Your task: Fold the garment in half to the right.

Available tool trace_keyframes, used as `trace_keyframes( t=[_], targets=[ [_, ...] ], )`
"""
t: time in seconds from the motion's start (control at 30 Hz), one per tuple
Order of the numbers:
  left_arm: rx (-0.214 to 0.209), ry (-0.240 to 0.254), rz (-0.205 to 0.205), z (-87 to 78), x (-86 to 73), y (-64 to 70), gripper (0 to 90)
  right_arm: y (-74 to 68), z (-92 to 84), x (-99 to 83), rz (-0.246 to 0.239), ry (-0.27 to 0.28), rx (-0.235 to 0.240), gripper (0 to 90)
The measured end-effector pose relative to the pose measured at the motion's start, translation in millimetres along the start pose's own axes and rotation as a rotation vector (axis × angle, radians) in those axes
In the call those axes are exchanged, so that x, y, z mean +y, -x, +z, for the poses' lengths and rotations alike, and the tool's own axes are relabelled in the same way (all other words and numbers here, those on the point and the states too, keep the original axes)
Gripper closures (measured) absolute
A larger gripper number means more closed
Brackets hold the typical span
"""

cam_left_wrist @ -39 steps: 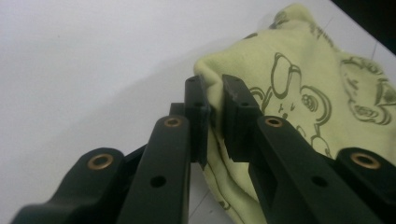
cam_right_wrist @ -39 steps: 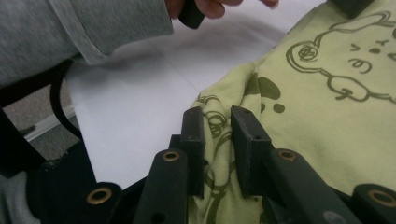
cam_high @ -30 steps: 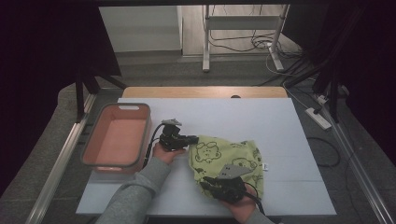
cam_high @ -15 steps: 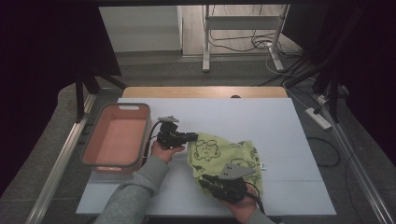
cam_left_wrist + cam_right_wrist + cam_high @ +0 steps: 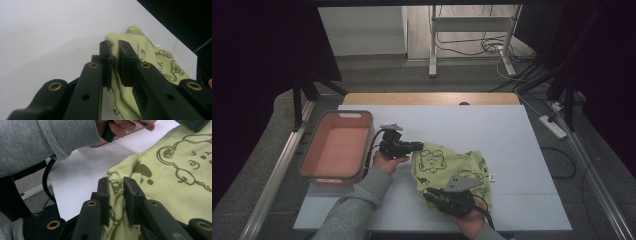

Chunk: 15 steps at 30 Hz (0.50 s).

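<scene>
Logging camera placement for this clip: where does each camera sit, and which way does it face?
High view: fixed above the person's side, looking forward and down on the table, pink bin and green cloth; forearms enter from below.
Left gripper view: rides the left tongs, looking along black jaws pinching a cloth corner.
Right gripper view: rides the right tongs, jaws gripping the cloth's edge; a grey sleeve shows beyond.
All three share the cloth.
</scene>
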<state>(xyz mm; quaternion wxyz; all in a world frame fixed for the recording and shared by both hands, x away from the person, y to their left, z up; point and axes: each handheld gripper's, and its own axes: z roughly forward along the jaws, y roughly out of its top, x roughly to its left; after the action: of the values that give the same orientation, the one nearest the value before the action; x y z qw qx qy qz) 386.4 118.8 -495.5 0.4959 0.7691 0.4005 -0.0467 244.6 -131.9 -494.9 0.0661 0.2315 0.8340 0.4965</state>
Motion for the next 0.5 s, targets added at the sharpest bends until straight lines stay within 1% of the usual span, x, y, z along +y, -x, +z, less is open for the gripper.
trace_keyframes(
  t=[0.2,0.3,0.4,0.5],
  targets=[
    [0.004,-0.003,-0.007,0.6,-0.9,-1.7,81.7,-0.1,0.2,-0.1,0.0,0.0,-0.003,76.0],
    [-0.001,0.004,-0.013,-0.6,-0.3,-1.9,81.7,-0.3,1.3,0.3,0.002,-0.001,-0.006,76.0],
    [-0.005,0.035,-0.018,-7.3,3.1,-0.7,81.7,-1.8,3.2,6.3,-0.003,0.01,-0.011,76.0],
    [-0.011,0.062,-0.016,-15.8,6.5,0.1,81.7,-5.5,5.6,16.9,-0.006,0.041,-0.006,76.0]
  ],
)
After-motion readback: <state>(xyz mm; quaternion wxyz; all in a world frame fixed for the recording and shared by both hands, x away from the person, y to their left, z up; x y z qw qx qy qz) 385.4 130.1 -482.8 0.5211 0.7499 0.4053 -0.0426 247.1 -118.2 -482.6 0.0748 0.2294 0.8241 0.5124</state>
